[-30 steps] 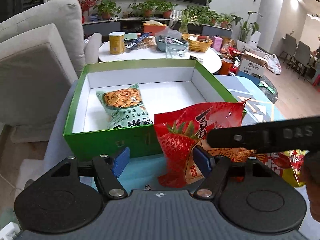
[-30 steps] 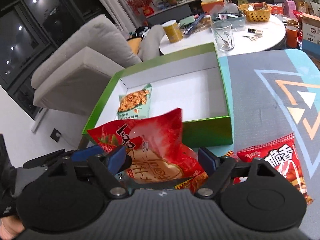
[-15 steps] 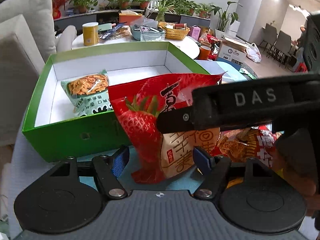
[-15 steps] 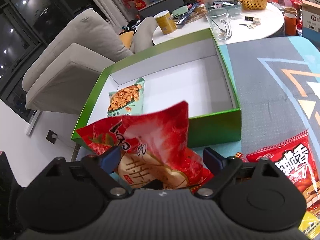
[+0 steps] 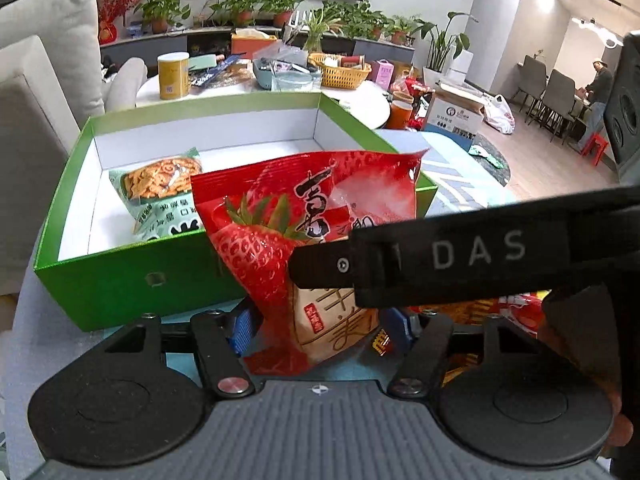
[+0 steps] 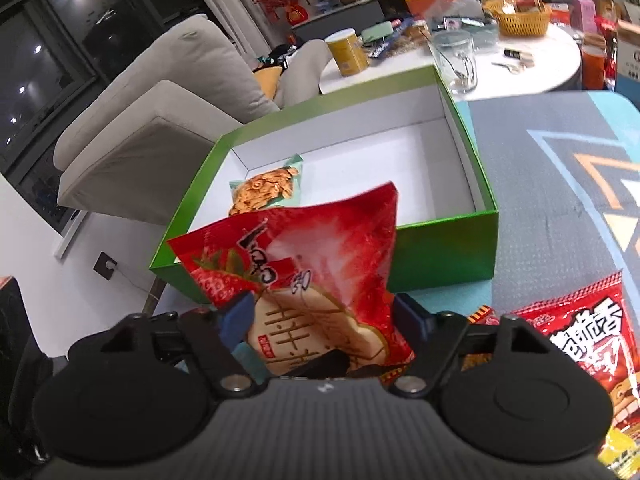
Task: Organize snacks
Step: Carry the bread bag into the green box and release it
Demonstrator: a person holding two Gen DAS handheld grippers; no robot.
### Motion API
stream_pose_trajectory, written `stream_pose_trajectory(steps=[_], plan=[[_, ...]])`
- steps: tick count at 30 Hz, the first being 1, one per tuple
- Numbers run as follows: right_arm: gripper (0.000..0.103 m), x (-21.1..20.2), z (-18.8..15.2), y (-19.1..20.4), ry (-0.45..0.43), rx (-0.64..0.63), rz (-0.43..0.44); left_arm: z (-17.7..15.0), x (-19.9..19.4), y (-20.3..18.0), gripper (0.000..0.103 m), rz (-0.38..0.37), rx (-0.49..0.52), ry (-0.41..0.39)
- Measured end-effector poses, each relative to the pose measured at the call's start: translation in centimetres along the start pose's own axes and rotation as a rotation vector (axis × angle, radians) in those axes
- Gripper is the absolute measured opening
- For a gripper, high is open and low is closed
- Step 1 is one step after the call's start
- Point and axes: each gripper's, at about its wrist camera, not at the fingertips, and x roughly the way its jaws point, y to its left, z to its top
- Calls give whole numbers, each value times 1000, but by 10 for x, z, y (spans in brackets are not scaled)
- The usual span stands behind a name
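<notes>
Red strawberry bag (image 5: 280, 240) upright just before the green box's (image 5: 132, 280) near wall, top edge above the rim; right gripper (image 6: 324, 316) clamped on its lower part; left gripper (image 5: 320, 328) just been closing, bag between, contact unclear; green snack pack (image 5: 164, 188) inside at left, open white floor at right.

Evenly lit indoors, bright, with ceiling lights (image 5: 592, 24) glowing at far right of the left view. Showed dark windows (image 6: 52, 40) with small light reflections in the right view. Bent straight lines strongly toward the edges. Caught white glare on the red bag (image 5: 372, 196), washing out its print. Blurred the box (image 6: 444, 256) slightly in the right view; cast soft, faint shadows.
</notes>
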Motion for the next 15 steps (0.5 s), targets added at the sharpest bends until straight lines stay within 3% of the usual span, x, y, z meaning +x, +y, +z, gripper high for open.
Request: stream_pose_trajectory(steps=[5, 15], plan=[[59, -18, -1, 8, -40, -12, 8, 5, -18, -8, 60, 6, 9, -33], [59, -69, 25, 36, -214, -67, 35, 40, -70, -30, 60, 46, 74, -204]])
